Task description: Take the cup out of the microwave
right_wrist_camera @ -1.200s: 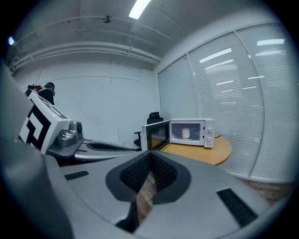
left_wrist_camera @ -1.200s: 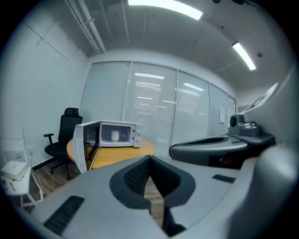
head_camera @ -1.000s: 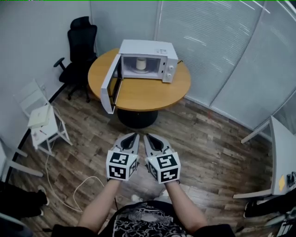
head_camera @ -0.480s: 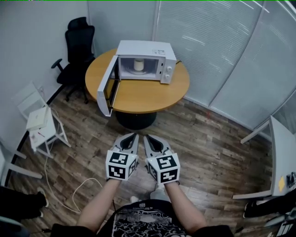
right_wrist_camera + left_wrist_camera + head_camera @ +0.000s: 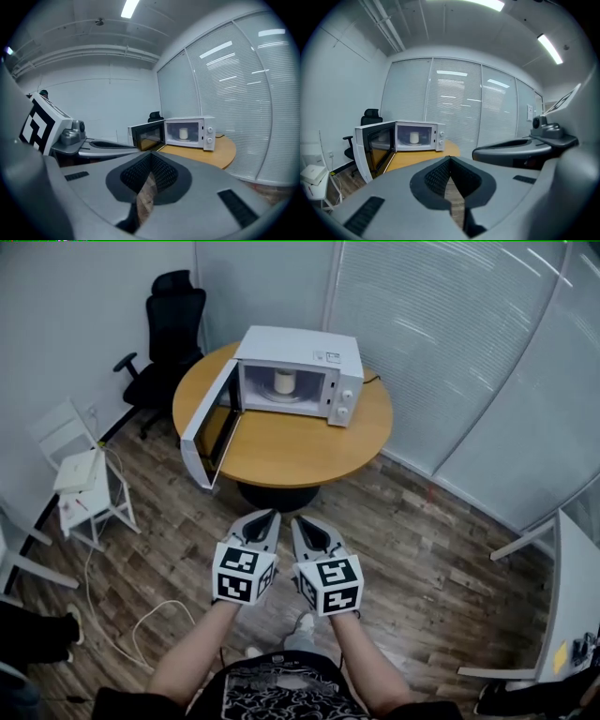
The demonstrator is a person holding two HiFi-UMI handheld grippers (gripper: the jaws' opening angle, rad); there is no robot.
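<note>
Standing upright in the middle of the cavity, the cup (image 5: 285, 382) is a plain, pale cylinder, in clear sight because the door (image 5: 208, 432) of the microwave (image 5: 300, 345) is swung wide to the left, leaving the way in free. The microwave sits on a round table (image 5: 309, 442), well apart from both grippers. Left gripper (image 5: 270, 515) and right gripper (image 5: 298, 519) are held side by side over the floor (image 5: 422, 521), pointing at the table, each with its jaws closed on nothing, probably because the reach has yet to start.

Smooth wood table (image 5: 291, 442) w/ glossy white microwave (image 5: 300, 345); floor (image 5: 422, 549) matt wood planks.
</note>
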